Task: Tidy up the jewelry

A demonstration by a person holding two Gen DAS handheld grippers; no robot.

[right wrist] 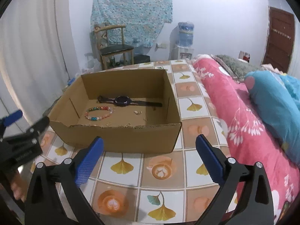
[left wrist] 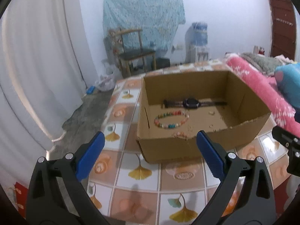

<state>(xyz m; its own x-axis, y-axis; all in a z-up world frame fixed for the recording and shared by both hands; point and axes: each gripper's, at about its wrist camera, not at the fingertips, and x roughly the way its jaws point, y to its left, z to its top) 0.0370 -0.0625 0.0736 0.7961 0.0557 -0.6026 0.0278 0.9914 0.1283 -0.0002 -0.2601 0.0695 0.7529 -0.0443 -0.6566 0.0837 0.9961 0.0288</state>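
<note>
Beaded bracelet (right wrist: 99, 114) is lying flat on the floor of the open cardboard box (right wrist: 120, 136), toward its left half; beads multicoloured, loop closed. Black wristwatch (right wrist: 129, 101) is lying stretched out just behind the bracelet, strap running left to right, near the far wall. A few small pale items (right wrist: 137, 112) are sitting on the box floor to the right of the bracelet, too small to identify. The near rim of the box is showing a ragged, torn edge.

Box is resting on a table covered in a tiled-pattern cloth (right wrist: 159, 172) with ginkgo leaves and coffee cups.

Right gripper (right wrist: 149, 146) is hovering in front of the box, jaws standing wide apart, nothing between the blue pads. Left gripper (left wrist: 150, 142) is likewise in front of the box's near wall, jaws wide apart and empty.

A pink floral blanket (right wrist: 234, 116) is lying right of the table; a wooden chair (right wrist: 114, 46) and a water dispenser (right wrist: 184, 39) are standing by the far wall.
</note>
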